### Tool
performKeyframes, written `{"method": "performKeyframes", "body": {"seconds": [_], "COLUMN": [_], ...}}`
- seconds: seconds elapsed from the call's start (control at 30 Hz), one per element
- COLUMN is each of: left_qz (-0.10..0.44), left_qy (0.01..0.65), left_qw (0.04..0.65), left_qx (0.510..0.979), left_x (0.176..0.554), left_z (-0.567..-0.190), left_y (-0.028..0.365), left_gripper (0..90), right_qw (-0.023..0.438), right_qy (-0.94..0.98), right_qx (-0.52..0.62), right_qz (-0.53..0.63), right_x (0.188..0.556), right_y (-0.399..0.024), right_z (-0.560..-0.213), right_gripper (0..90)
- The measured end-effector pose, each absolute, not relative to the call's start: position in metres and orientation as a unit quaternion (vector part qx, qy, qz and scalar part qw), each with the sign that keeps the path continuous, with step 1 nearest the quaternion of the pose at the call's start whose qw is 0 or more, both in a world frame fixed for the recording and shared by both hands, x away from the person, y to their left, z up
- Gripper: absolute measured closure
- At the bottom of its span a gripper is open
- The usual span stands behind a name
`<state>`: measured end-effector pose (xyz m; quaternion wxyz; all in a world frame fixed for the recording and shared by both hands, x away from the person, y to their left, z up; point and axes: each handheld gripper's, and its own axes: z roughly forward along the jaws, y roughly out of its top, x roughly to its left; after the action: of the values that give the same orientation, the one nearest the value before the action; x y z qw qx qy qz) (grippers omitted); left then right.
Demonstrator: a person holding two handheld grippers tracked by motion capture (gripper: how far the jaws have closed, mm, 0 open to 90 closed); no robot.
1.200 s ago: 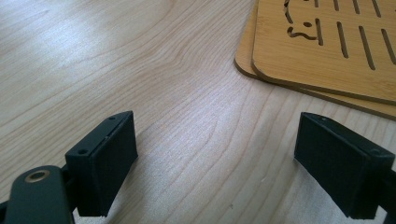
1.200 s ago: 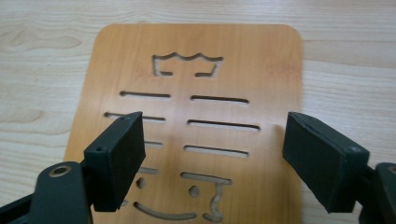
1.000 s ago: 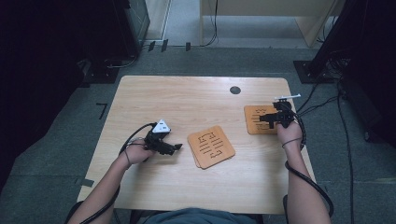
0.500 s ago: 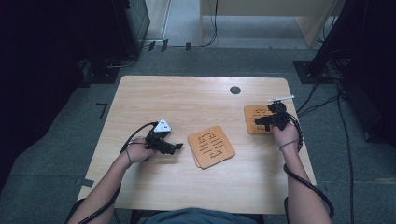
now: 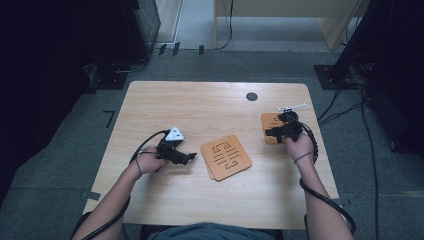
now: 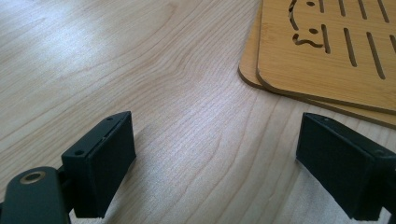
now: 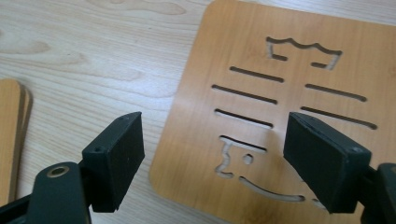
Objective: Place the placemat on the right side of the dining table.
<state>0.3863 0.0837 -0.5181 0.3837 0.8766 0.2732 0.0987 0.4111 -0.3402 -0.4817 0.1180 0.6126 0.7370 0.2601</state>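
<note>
Hovering with its jaws spread wide and nothing between them, the right gripper (image 7: 212, 163) looks down on a single wooden trivet (image 7: 280, 116) with cut-out slots; the trivet's near left corner lies just below and between the jaws, flat on the surface (image 7: 84, 51). In the high view the right gripper (image 5: 284, 131) sits over that trivet (image 5: 269, 131) near the right edge of the surface. Off to this gripper's left, well apart, lies a stack of two more trivets (image 5: 226, 157); its rounded edge shows at the left border of the right gripper view. The left gripper (image 6: 215, 172) rests low beside that stack, its jaws likewise released and empty, the stack's corner just ahead and to its right (image 6: 322, 51). By my reading the work is gathering the lone trivet onto the stack, and the grasp is not yet made. The risk is the thin board lying flush on the surface: if the jaws close from above, they may skid over the top face or push the trivet away rather than catch its edge. A grip at one corner alone could let the board swing or slip out when lifted, and a careless set-down could knock the stack askew.
</note>
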Motion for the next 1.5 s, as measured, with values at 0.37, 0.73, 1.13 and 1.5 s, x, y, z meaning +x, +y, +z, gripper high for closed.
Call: {"method": "performKeyframes", "body": {"seconds": [0.37,0.73,1.13,1.5], "left_qz": [0.101,0.099,0.101,0.102], "left_qy": [0.273,0.273,0.273,0.271], "left_qw": [0.382,0.382,0.382,0.381], "left_qx": [0.877,0.877,0.877,0.878], "left_x": [0.386,0.387,0.387,0.387], "left_z": [-0.518,-0.518,-0.518,-0.518], "left_y": [0.083,0.084,0.083,0.083], "left_gripper": [10.8,10.8,10.7,10.7], "right_qw": [0.112,0.098,0.09,0.081], "right_qy": [0.756,0.777,0.803,0.812], "right_qx": [0.59,0.561,0.519,0.507], "right_qz": [0.26,0.268,0.279,0.279], "right_x": [0.408,0.405,0.398,0.395], "right_y": [-0.319,-0.293,-0.256,-0.243], "right_z": [-0.482,-0.484,-0.485,-0.489], "right_gripper": [20.4,20.4,20.4,20.4]}}
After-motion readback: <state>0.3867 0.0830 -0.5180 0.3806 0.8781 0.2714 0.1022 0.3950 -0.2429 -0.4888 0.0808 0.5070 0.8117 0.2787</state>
